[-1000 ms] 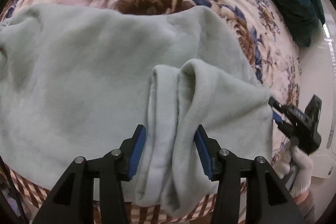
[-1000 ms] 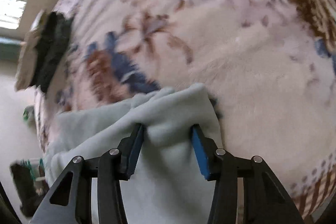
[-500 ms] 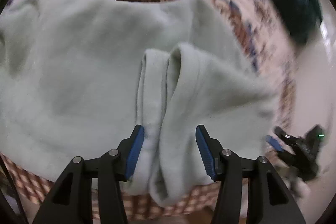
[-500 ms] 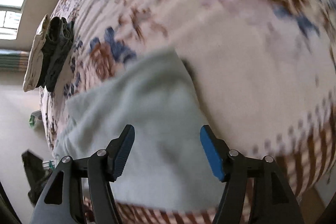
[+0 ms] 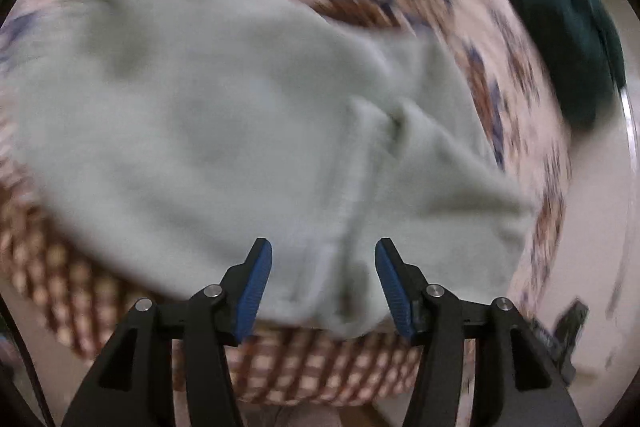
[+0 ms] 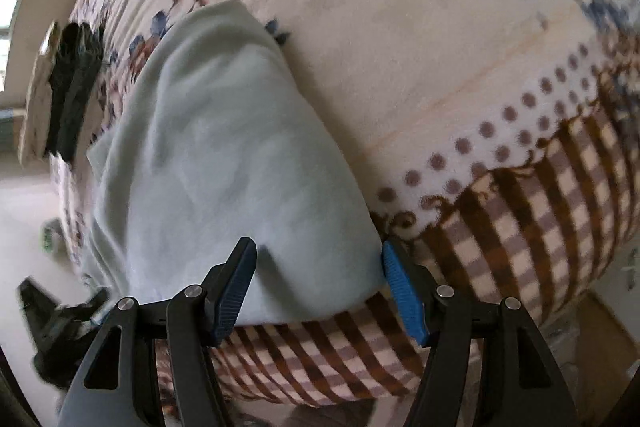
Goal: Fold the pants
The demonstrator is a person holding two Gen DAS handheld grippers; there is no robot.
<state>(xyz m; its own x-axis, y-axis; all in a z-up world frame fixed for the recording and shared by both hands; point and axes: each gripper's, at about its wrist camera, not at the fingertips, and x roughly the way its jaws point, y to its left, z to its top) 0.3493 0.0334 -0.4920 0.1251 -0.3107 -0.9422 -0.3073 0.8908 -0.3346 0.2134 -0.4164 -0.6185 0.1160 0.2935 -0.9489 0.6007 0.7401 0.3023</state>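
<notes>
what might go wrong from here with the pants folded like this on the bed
The pants lie right at the bed's near edge, over the checked border of the blanket, so they may slide off. In the left wrist view a raised ridge runs through the fold; left alone, it may set a crease. Both the left gripper and right gripper stand open above the cloth and could snag it.

pants: 1 | hand-held gripper: 2 (left, right) | blanket: 1 | dark cushion: 1
</notes>
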